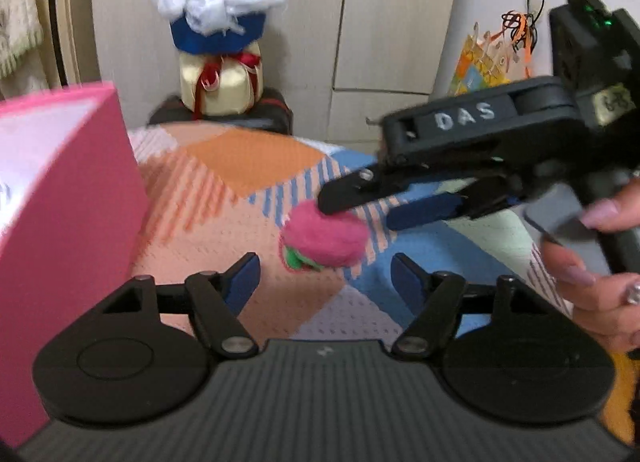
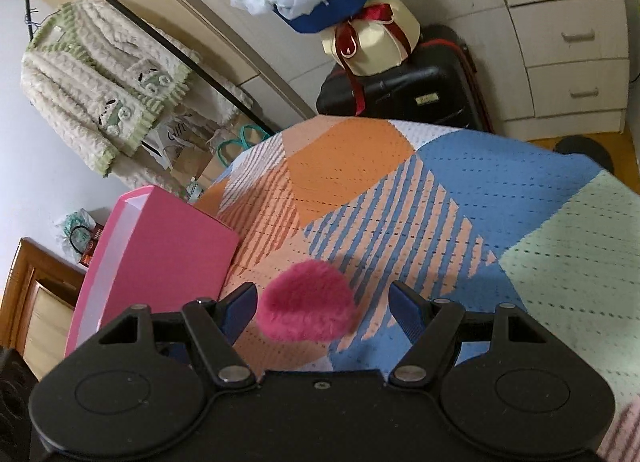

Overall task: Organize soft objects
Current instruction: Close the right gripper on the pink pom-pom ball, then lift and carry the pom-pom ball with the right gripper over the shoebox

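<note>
From the left wrist view, the left claw point(image 1: 325, 277) stands wide with nothing between its blue pads, hanging above the patterned bedspread point(image 1: 256, 165). The pink fuzzy toy point(image 1: 326, 240), with a green part at its lower left, lies on the bedspread just past the fingertips, at about 12 o'clock. The right claw point(image 1: 360, 205) reaches in from 3 o'clock, its upper finger touching or just over the toy's top and its blue-padded lower finger apart from it, so it reads as spread and not gripping. The pink box point(image 1: 68, 229) fills the 9 o'clock side, its opening turned away.

From the right wrist view, the right claw point(image 2: 322, 304) is wide, and the toy point(image 2: 306, 302) sits between the fingers, nearer the left pad. The box point(image 2: 160, 258) stands at 10 o'clock on the bedspread's point(image 2: 520, 197) edge, open at the top.

Risks, as I judge them: closing with the toy off-centre may pinch only fur, so it slips out on lifting. The soft bedspread could be caught by a low finger and dragged. The two claws are close together and may knock one another. The light box near the bed's edge could tip if bumped during the drop.
</note>
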Available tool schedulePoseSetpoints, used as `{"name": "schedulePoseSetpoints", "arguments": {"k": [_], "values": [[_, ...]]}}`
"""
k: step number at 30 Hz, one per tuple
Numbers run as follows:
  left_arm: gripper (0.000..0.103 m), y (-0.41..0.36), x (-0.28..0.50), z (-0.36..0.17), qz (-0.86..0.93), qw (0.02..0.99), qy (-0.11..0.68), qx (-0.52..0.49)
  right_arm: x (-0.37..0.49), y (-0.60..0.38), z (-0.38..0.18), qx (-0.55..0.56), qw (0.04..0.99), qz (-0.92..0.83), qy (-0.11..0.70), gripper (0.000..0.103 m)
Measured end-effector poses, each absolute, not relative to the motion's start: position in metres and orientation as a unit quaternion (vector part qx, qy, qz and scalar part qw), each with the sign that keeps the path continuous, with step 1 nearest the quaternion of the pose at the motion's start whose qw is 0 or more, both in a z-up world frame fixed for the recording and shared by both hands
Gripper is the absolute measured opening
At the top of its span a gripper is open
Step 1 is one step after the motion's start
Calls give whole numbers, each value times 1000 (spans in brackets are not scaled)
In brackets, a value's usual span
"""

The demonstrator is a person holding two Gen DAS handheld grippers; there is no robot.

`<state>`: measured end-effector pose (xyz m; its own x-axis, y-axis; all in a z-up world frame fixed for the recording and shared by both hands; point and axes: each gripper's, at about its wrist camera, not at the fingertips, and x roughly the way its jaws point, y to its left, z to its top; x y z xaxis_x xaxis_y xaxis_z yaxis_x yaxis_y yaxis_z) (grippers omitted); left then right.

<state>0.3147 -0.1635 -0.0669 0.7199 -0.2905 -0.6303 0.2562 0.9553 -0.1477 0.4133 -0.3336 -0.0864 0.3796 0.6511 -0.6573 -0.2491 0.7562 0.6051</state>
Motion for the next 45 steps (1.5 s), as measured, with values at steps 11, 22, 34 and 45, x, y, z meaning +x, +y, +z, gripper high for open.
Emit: {"name": "schedulePoseSetpoints", "arguments": {"k": [11,22,34,45], "values": [[51,-161,325,-86,-120,936,325,-63,419,-323,-101,214,792,307,482,48],[33,-166,313,-82,-145,933,329,-25,390,-325,-88,206,810,288,468,45],[33,-161,262,-61,-180,927,328,-7,323,-318,-61,179,838,268,441,45],[33,-156,197,-52,-224,924,309,14,241,-313,-44,135,870,257,398,45]]}}
